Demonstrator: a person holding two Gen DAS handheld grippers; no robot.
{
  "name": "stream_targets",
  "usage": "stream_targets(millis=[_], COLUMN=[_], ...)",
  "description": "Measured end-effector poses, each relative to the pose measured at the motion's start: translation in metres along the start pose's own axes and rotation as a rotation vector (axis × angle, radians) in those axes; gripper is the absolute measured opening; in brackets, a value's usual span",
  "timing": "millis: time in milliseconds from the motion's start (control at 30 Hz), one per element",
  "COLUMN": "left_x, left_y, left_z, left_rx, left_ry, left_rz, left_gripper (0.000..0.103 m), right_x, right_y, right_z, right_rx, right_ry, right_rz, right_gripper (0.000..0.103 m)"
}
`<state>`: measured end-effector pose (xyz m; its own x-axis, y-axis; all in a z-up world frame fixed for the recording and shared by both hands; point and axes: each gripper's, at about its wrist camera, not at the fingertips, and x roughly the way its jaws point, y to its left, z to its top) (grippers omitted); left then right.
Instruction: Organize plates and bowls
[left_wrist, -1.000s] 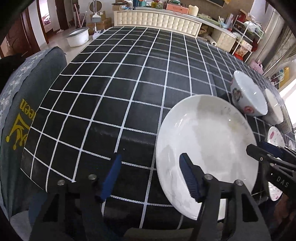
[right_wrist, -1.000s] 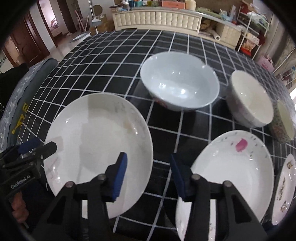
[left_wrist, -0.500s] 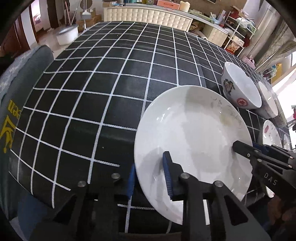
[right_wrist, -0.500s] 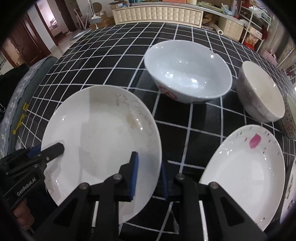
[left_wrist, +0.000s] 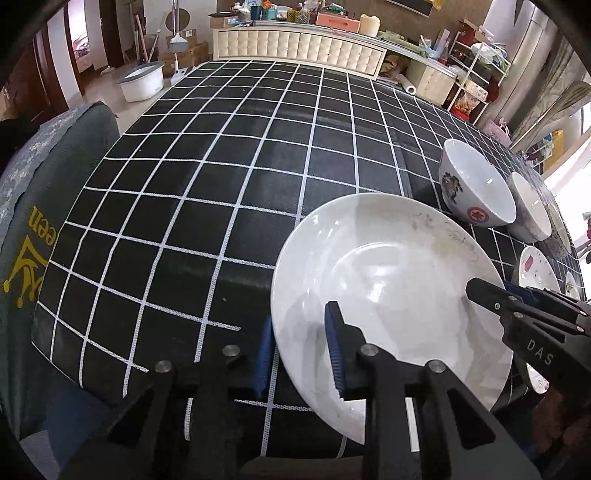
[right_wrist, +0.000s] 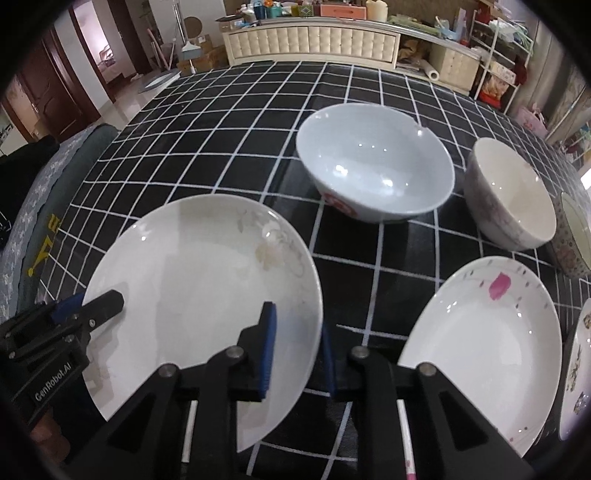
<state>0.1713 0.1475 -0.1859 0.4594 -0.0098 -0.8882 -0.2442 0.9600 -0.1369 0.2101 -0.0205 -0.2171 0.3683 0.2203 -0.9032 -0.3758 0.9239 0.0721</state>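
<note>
white plate (left_wrist: 388, 273) rim pinched by left gripper (left_wrist: 300, 354) and right gripper (right_wrist: 297, 354).

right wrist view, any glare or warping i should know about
Right wrist view: fisheye bends the tablecloth grid, small glints in the big bowl, dark corners. Left wrist view: same bending, window washes out the right edge, soft sheen on the plate.

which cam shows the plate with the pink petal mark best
The right wrist view: the plate with the pink petal mark lies almost whole beside the right gripper. The left wrist view shows only a sliver of it at the right edge, behind the other gripper's fingers.
</note>
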Motion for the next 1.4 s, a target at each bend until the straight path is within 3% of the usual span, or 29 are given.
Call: stream_targets(millis=[400,567,733,1033,1100,1233,1333,1400], left_x=[0.001,-0.017,-0.039,-0.078,-0.082,-0.081,-0.078,-0.074], left_y=[0.005,0.005,0.002,-0.052,-0.070,-0.101,-0.125,-0.139], left_z=[-0.011,-0.015,-0.017,-0.027,-0.029,-0.034,-0.037,-0.037], left_rx=[-0.037,-0.044,-0.070,0.018,0.054,0.110,0.145,0.161], left_ry=[0.013,-0.018,-0.046,-0.104,-0.101,-0.094,-0.081,-0.069], left_rz=[0.006,0.034,0.035,-0.047,-0.072,-0.098,-0.122,-0.133], left_gripper=[0.025,0.025,0.025,0.028,0.032,0.040,0.040,0.040], right_x=[0.007,-0.022,-0.043,-0.077,-0.084,-0.098,-0.102,-0.104], right_y=[0.001,-0.003,-0.015,-0.059,-0.070,-0.092,-0.110,-0.123], right_z=[-0.008,-0.010,-0.019,-0.049,-0.054,-0.066,-0.074,-0.080], right_rx=[0.011,0.001,0.024,0.116,0.139,0.171,0.200,0.216], right_ry=[0.015,-0.106,-0.147,-0.123,-0.123,-0.137,-0.127,-0.123], right_rz=[0.021,-0.004,-0.040,-0.045,-0.040,-0.068,-0.088,-0.093], right_gripper=[0.027,0.027,0.027,0.030,0.038,0.042,0.047,0.056])
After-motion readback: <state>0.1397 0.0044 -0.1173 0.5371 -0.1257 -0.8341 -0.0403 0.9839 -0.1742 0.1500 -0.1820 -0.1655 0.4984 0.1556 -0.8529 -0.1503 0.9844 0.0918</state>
